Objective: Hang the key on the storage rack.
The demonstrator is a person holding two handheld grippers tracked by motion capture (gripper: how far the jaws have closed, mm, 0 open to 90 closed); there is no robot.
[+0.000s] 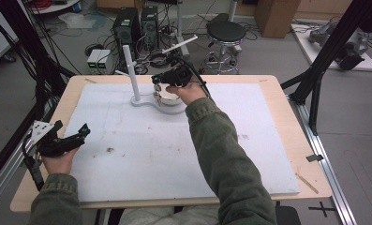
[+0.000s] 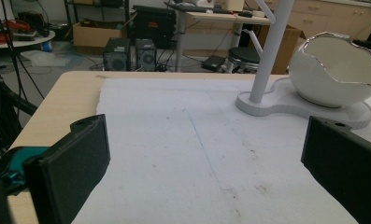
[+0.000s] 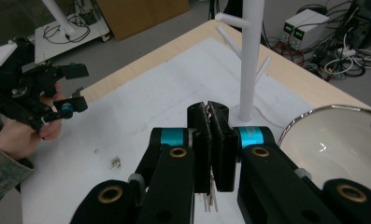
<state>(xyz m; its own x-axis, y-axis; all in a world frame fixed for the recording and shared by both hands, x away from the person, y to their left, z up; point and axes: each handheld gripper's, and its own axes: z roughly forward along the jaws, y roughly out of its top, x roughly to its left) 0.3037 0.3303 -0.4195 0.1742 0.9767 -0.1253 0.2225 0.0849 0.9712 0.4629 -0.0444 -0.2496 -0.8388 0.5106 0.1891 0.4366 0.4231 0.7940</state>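
Note:
A white branched stand [image 1: 130, 70] rises from a flat white base [image 1: 146, 103] that also carries a white eggshell-shaped bowl [image 1: 168, 98] with a silver rim. Over the bowl's left edge my right gripper [image 1: 158, 88] is shut on a small thin metal item [image 1: 159, 97] that dangles from its jaws. In the right gripper view the gripper [image 3: 209, 111] pinches the item [image 3: 210, 201], with the stand [image 3: 249, 60] behind and the bowl [image 3: 337, 144] at right. My left gripper [image 1: 72, 127] rests open and empty at the table's left edge. Ahead of this gripper [image 2: 204, 140] stand the post [image 2: 267, 56] and bowl [image 2: 337, 70].
A white foam mat [image 1: 174, 154] covers most of the wooden table [image 1: 286, 108]. Behind the table stand a black stool [image 1: 226, 33], computer towers [image 1: 127, 26] and loose cables. Black frame struts [image 1: 324, 51] flank the right side. The left gripper [image 3: 73, 87] appears far left in the right gripper view.

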